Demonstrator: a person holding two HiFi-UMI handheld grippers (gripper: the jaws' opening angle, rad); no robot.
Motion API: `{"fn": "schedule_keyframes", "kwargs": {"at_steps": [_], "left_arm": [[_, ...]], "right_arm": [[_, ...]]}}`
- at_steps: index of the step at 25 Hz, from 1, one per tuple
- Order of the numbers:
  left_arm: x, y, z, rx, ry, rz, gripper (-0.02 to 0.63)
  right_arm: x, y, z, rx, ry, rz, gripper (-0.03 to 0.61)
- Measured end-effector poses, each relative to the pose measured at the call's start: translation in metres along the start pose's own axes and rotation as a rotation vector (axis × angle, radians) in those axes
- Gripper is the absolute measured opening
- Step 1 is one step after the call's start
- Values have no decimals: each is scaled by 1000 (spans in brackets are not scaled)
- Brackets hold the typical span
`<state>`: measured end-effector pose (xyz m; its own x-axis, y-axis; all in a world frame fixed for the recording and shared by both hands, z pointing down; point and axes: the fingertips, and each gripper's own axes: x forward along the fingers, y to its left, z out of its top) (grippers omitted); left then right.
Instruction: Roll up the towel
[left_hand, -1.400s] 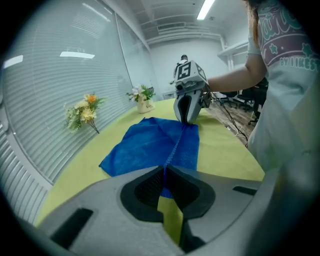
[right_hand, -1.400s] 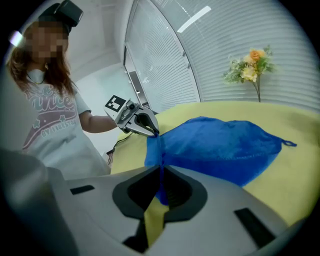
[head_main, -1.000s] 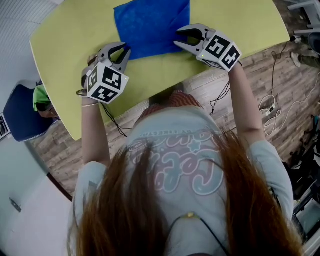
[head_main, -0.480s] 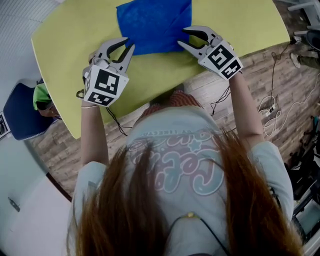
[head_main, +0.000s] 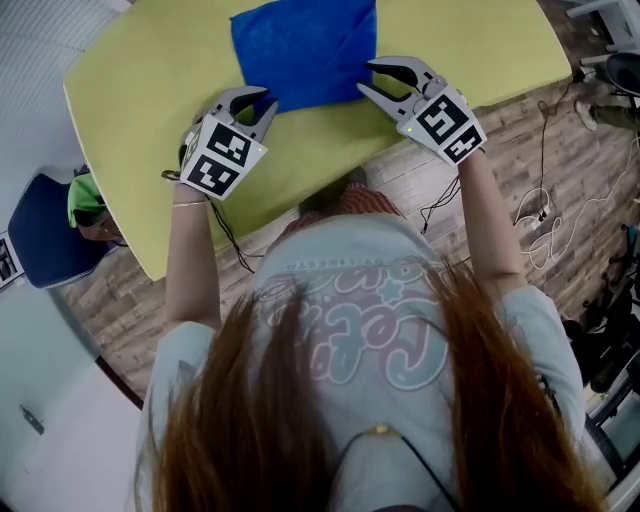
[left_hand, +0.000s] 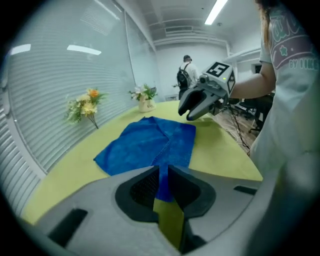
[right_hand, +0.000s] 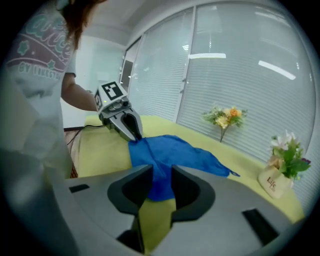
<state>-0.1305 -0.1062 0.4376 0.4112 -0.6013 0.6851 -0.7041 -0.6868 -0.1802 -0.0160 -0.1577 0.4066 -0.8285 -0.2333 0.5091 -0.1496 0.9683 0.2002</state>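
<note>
The blue towel (head_main: 300, 50) lies spread flat on the yellow table (head_main: 140, 90), its near edge a little back from the table edge where the person stands. No part of it is rolled yet.

Since a second ago the left tongs (head_main: 263, 107) have come in from the bare table beside the towel. Their tips now sit at its near left corner. Their jaws are pressed together with nothing between them, so they hold no cloth.

The right tongs (head_main: 366, 78) have kept to the near right corner. Their jaws have just been closing, but a clear gap remains. The towel's edge lies at their tips and the pads do not press on it.

Both tools now flank the near edge, so the roll looks about to begin. The left jaws would probably have to part first to take the corner.
</note>
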Motion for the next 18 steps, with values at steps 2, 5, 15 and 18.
{"fn": "schedule_keyframes", "kwargs": {"at_steps": [2,5,15,18], "left_arm": [[-11,4,8,-3,-67,49,26],[-21,-1,24,39,-142,33,26],[-2,-24,-5,342,11,-83,49],[-4,-21,0,353,2,-78,57]], "right_arm": [[-4,20,7,-69,-24,39,117],[1,44,6,-174,21,105,125],[17,41,-22,-282,202,82,113],[13,39,-22,-352,227,33,90]]}}
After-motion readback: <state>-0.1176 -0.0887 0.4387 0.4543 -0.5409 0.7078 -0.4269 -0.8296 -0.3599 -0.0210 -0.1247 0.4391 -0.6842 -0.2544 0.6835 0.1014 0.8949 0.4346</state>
